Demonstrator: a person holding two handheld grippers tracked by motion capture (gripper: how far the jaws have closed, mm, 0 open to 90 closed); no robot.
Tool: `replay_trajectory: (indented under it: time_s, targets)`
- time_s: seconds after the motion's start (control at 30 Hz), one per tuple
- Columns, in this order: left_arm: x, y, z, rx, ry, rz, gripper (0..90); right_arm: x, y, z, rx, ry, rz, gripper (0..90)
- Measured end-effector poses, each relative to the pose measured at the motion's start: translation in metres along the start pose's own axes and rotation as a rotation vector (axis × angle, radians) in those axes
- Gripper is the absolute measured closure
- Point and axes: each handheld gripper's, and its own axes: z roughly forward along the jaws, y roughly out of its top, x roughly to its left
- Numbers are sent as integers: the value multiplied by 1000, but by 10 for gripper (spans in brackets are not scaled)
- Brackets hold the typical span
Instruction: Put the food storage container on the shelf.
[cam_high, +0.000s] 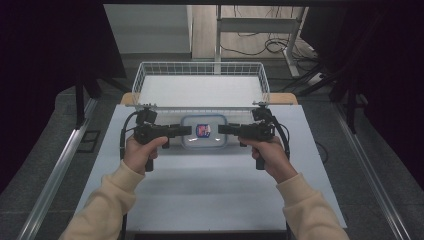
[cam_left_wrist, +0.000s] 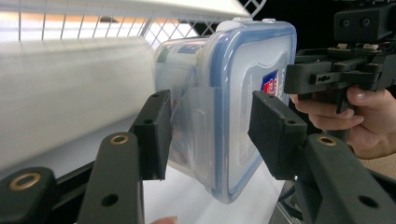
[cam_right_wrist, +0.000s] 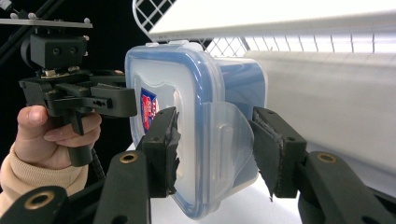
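The food container (cam_high: 203, 131), clear with a blue-rimmed lid and a red label, sits on the white desk (cam_high: 210, 190) just near of the wire basket (cam_high: 200, 69). The left hand-held gripper (cam_high: 186, 130) meets the container's left side. In the left gripper view its jaws stand apart, one on each side of the side latch flap (cam_left_wrist: 198, 130), not visibly pressing it. The right hand-held gripper (cam_high: 222, 129) meets the right side. In the right gripper view its jaws likewise straddle the opposite latch flap (cam_right_wrist: 224, 135), apart. The container lies directly between both grippers.
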Motion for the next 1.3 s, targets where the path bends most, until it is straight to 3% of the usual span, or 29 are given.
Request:
replay_trajectory:
  time_s: [0.3,0.5,0.7,0.93,1.07,1.3]
  targets:
    - [-6,35,-11,-32,-12,38,500,16,37,-7,-22,-12,-43,522]
    - [-3,60,-13,-44,-26,27,509,17,64,-8,-31,-9,-63,522]
    - [13,89,-5,-28,-27,4,509,4,88,2,-41,-6,-41,523]
    - [37,120,12,17,-26,-19,509,-20,114,16,-39,0,13,522]
    - [53,127,24,39,-39,-76,508,-34,123,25,-24,-19,49,521]
    - [68,131,37,52,-45,-117,504,-52,127,35,0,-35,112,512]
